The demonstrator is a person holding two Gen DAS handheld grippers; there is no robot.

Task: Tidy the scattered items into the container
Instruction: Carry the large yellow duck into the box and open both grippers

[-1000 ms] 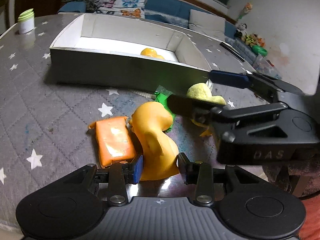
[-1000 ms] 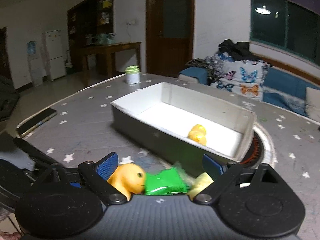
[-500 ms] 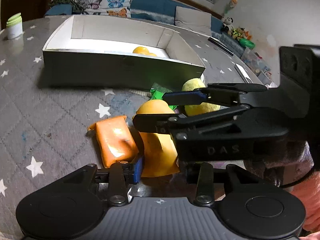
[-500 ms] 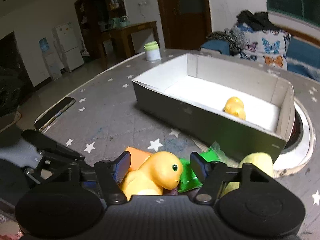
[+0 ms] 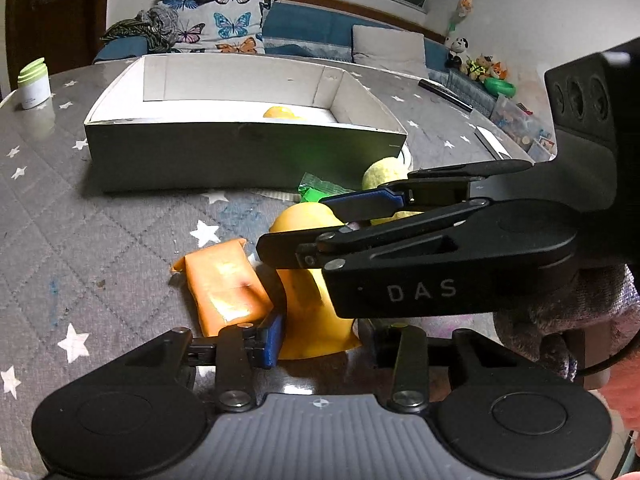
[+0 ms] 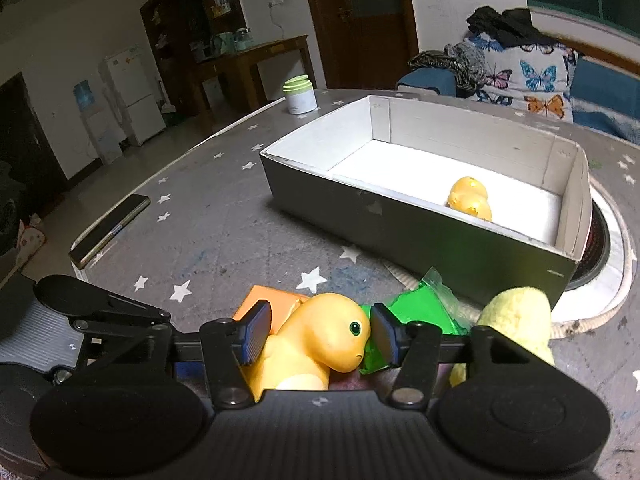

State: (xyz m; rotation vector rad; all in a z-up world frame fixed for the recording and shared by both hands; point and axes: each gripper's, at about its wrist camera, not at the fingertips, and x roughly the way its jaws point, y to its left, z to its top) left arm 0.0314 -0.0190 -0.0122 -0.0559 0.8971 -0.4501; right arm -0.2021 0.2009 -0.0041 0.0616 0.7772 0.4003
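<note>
The right gripper (image 6: pixel 318 336) is bracketing the head of the yellow duck toy (image 6: pixel 320 340), its fingers (image 6: pixel 254 332) spread and not yet pressing. The left gripper (image 5: pixel 320 334) is straddling the toy's base, fingers also released, with the orange packet (image 5: pixel 224 280) touching its left finger. This looks like the grasping step; next the right fingers need closing on the head, then lifting toward the box (image 6: pixel 420 240) farther back. The box is holding one small yellow toy (image 6: pixel 468 198). A green packet (image 6: pixel 416 308) and fuzzy yellow toy (image 6: pixel 516 316) are lying on the worktop (image 6: pixel 200 232) near its front wall.
</note>
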